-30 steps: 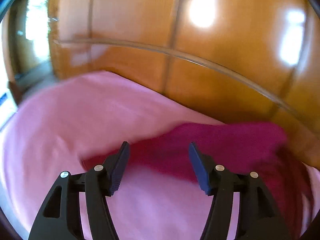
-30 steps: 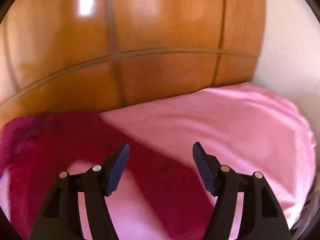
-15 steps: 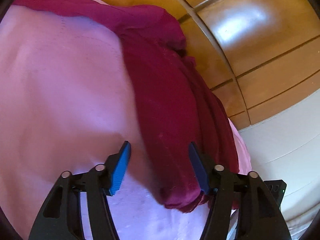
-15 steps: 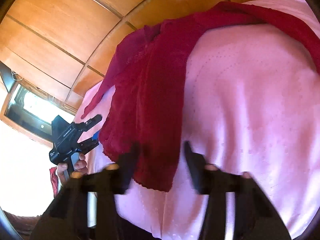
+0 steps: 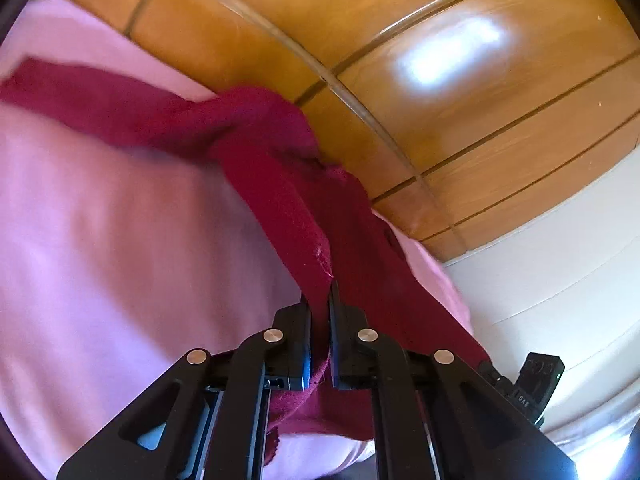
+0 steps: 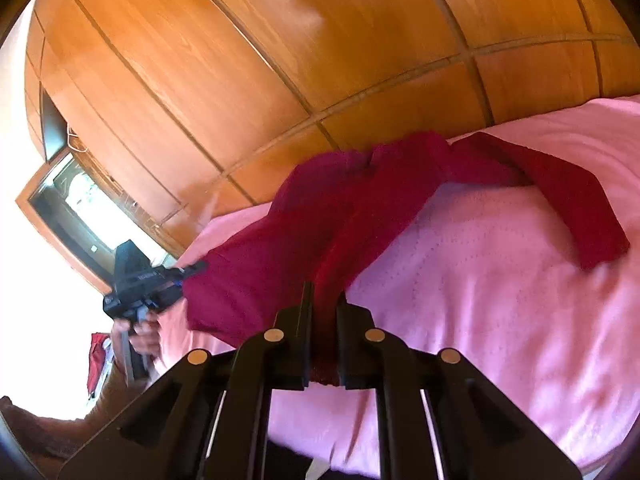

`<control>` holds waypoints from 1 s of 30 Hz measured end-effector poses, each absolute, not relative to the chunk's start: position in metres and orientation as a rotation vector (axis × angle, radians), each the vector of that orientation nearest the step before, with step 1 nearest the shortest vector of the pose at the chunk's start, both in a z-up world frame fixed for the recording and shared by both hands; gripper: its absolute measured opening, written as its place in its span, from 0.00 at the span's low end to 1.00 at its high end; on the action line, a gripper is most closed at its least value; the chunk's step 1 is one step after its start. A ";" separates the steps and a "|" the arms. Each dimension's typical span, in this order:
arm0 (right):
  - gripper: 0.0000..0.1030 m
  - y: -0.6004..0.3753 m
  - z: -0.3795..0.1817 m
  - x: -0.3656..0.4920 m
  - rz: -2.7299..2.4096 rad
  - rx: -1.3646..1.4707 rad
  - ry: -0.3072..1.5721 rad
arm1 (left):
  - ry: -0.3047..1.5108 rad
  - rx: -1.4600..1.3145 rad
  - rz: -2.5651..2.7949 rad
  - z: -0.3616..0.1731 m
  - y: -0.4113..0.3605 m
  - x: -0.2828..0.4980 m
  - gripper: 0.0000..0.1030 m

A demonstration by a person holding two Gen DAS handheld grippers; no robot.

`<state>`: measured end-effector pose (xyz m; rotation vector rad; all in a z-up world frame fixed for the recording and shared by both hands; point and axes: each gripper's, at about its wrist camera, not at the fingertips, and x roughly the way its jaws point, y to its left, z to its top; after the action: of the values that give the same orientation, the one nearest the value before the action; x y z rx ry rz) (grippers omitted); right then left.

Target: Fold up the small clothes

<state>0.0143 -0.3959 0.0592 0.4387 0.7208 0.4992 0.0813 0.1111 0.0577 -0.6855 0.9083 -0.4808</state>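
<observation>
Soft, light and limp, the maroon garment [image 5: 276, 200] sags ahead of the left gripper [image 5: 320, 300] and right gripper [image 6: 325, 300], each clamped on a hem edge, the best hold.

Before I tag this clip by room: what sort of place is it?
Most likely a bedroom. A pink bedspread covers what looks like a bed, glossy wooden wardrobe panels stand right behind it, and a dark red garment lies across the spread.

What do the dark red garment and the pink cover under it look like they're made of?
Dark red garment: soft, matte knit or jersey by its limp folds; weave too blurred to confirm. Pink cover: matte woven or quilted cotton-like cloth, with faint rows of stitched dots.
</observation>
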 end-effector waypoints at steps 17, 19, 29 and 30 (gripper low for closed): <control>0.55 -0.414 -0.062 -0.012 0.303 0.467 1.018 | 1.034 -0.681 -0.351 -0.055 0.147 0.000 0.46; 0.53 -0.404 -0.072 0.003 0.305 0.478 1.034 | 1.027 -0.673 -0.381 -0.060 0.145 -0.004 0.45; 0.06 -0.392 -0.046 -0.007 0.360 0.344 1.001 | 0.995 -0.533 -0.362 -0.051 0.139 -0.018 0.05; 0.06 -0.393 -0.044 -0.009 0.362 0.336 1.001 | 1.010 -0.526 -0.363 -0.054 0.137 -0.023 0.05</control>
<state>-0.0093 -0.3925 -0.0439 0.3356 1.0013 0.3618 -0.0228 0.1372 -0.0536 -0.5260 1.0100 -0.3632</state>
